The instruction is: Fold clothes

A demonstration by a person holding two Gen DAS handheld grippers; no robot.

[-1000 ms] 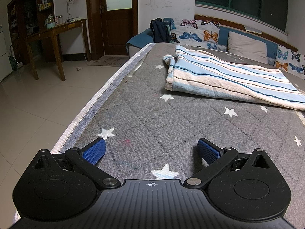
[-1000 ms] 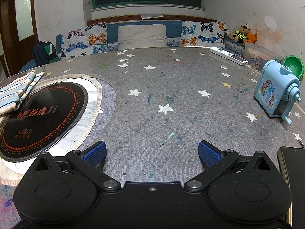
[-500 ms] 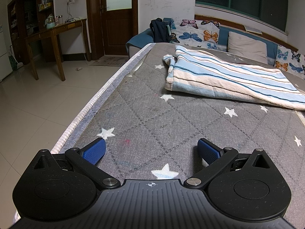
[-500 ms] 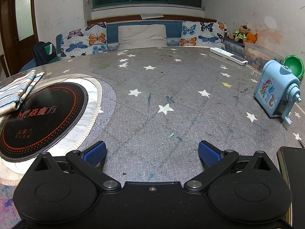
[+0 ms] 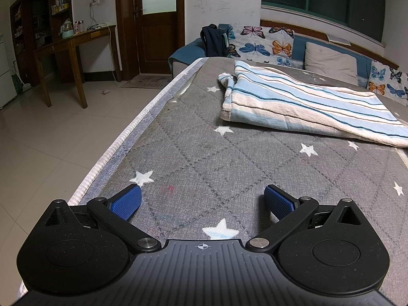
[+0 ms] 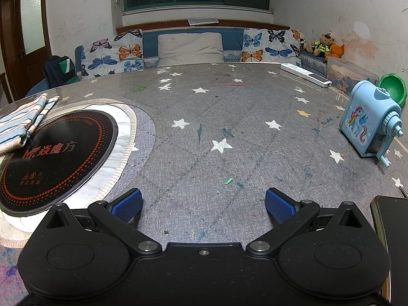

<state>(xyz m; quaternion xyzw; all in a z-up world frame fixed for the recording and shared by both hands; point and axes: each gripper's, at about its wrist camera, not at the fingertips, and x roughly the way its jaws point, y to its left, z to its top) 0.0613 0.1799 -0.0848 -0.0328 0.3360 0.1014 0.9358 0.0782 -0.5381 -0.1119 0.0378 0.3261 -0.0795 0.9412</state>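
On the grey star-printed table cover [image 5: 229, 158] we hold both tools low and near its front edge, and neither one has anything between its fingers. Our left gripper [image 5: 202, 200] has its blue pads [image 5: 126, 202] spread wide apart, with bare quilted cloth and a white star showing in the gap. Well ahead of it, toward the far right of that view, lies the striped cloth [image 5: 301, 102], a pale blue and cream piece with thin dark blue lines, folded over itself into a flat layered bundle with its rumpled corner toward the door [image 5: 158, 23]. It rests on the cover, well apart from the left fingertips. Our right gripper [image 6: 204, 202] is likewise spread, its pads hovering over the stained grey surface. From the right wrist view we see the same striped cloth [image 6: 23, 121] only at the far left edge, where its folded end overlaps the rim of the round black cooktop [image 6: 56, 153] set into the table. To the right of this gripper stands a light blue pencil sharpener [image 6: 369, 122] with a unicorn picture, and the dark edge of a phone [image 6: 394, 229] lies just beside the tool's right side. Butterfly cushions [image 6: 114, 51] line the sofa behind the table.
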